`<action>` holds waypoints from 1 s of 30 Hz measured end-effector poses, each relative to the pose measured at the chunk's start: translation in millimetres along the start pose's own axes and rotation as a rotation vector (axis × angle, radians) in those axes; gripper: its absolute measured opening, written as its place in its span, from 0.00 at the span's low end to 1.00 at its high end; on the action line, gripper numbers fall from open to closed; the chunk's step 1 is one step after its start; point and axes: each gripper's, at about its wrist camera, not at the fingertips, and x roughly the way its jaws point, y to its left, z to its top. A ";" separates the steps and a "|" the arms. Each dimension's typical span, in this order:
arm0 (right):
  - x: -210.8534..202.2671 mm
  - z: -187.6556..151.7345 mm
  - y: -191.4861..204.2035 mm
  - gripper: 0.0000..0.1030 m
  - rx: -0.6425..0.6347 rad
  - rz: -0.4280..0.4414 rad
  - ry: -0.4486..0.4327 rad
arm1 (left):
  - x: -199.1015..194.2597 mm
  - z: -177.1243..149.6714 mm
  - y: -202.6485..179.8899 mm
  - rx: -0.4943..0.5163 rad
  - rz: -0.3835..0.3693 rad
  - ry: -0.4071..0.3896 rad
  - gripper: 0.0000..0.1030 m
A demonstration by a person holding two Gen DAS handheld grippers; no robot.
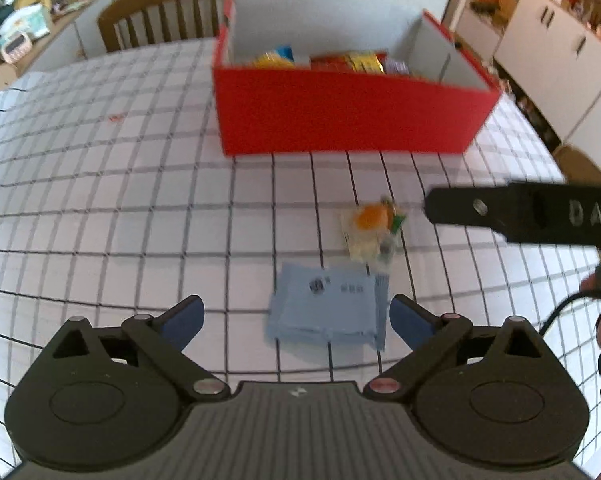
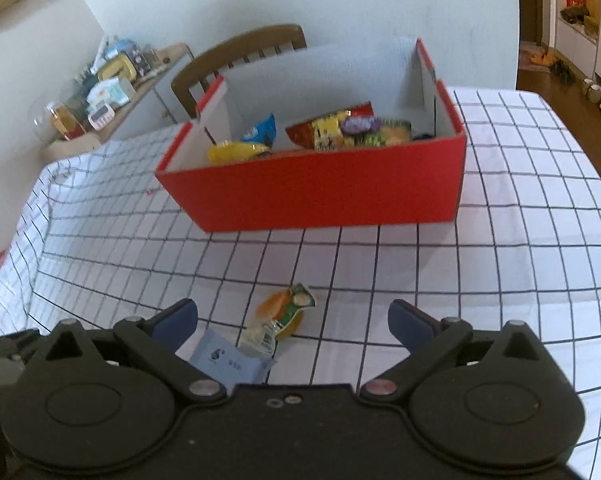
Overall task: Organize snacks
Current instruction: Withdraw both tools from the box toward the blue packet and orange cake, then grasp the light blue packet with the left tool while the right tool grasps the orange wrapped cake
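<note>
A red box [image 1: 340, 116] with white inner walls stands on the checked tablecloth and holds several snack packs [image 1: 348, 62]; it also shows in the right wrist view [image 2: 320, 196]. A light blue flat packet [image 1: 328, 308] lies on the cloth just ahead of my open, empty left gripper [image 1: 296, 316]. Beyond it lies a small clear packet with orange and green print [image 1: 374, 228]. In the right wrist view both packets, the blue one [image 2: 232, 360] and the orange one [image 2: 284, 312], lie just ahead of my open, empty right gripper [image 2: 292, 320]. The right gripper's side shows in the left view [image 1: 520, 212].
A wooden chair [image 1: 168, 12] stands behind the table, also in the right wrist view [image 2: 236, 60]. A cluttered side shelf [image 2: 112, 76] is at the back left. White cabinets [image 1: 560, 48] stand at the right. The checked cloth [image 2: 500, 264] spreads around the box.
</note>
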 end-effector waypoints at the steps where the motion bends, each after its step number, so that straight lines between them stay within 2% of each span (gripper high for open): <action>1: 3.6 -0.1 0.8 0.98 -0.004 -0.002 0.010 | 4.2 -1.9 -1.7 0.005 -0.004 0.014 0.97; 18: 63.5 4.2 10.8 0.87 -0.054 -0.066 0.145 | 42.6 -7.4 -15.9 0.036 0.013 0.049 0.97; 27: 79.9 -1.1 18.3 0.71 -0.090 -0.081 0.173 | 55.2 -9.0 -20.3 0.047 0.000 0.070 0.96; 30: 81.6 -2.6 18.7 0.65 -0.096 -0.066 0.176 | 56.9 -9.8 -19.3 0.035 -0.014 0.075 0.92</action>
